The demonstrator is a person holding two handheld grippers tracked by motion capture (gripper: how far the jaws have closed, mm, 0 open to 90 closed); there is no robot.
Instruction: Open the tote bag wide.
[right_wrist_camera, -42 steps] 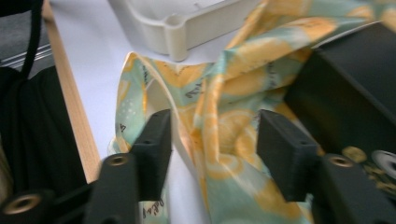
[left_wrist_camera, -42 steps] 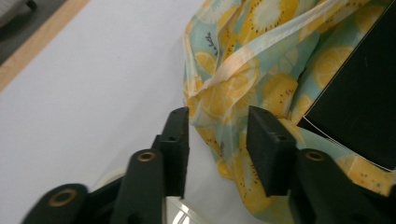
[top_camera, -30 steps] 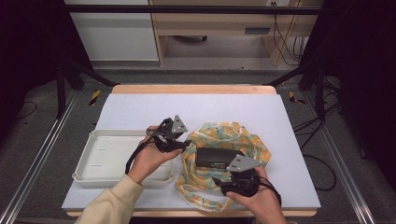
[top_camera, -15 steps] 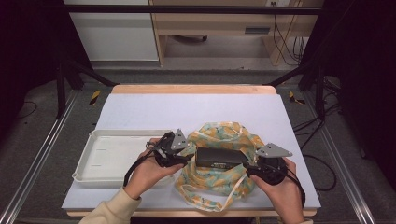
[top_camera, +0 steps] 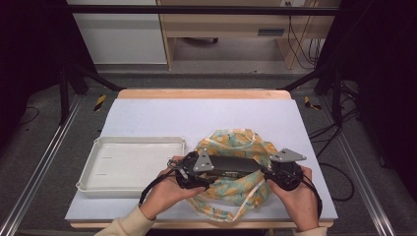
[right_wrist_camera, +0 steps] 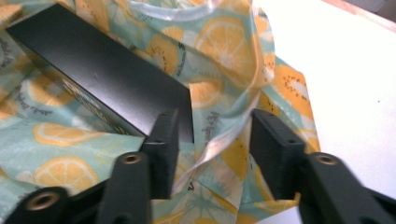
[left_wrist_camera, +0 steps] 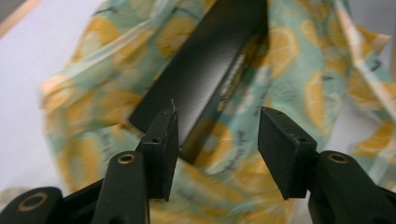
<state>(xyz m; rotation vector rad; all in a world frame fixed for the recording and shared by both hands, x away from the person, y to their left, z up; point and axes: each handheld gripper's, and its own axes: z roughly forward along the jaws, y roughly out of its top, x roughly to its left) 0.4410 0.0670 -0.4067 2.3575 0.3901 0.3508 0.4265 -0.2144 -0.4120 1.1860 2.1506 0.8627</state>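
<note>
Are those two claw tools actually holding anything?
No. Both the left gripper and right gripper stand open at opposite ends of the black box in the lemon-print bag.

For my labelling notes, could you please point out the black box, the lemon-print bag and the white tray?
black box [top_camera: 235, 164], high view, on its top face.
lemon-print bag [top_camera: 236, 137], high view, on its far edge.
white tray [top_camera: 87, 169], high view, on its left rim.

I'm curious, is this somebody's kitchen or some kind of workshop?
Probably a lab or test room: a white-topped table in a dark metal frame, loose cables on the floor, and hand-held grippers working on a lemon-print bag.
</note>
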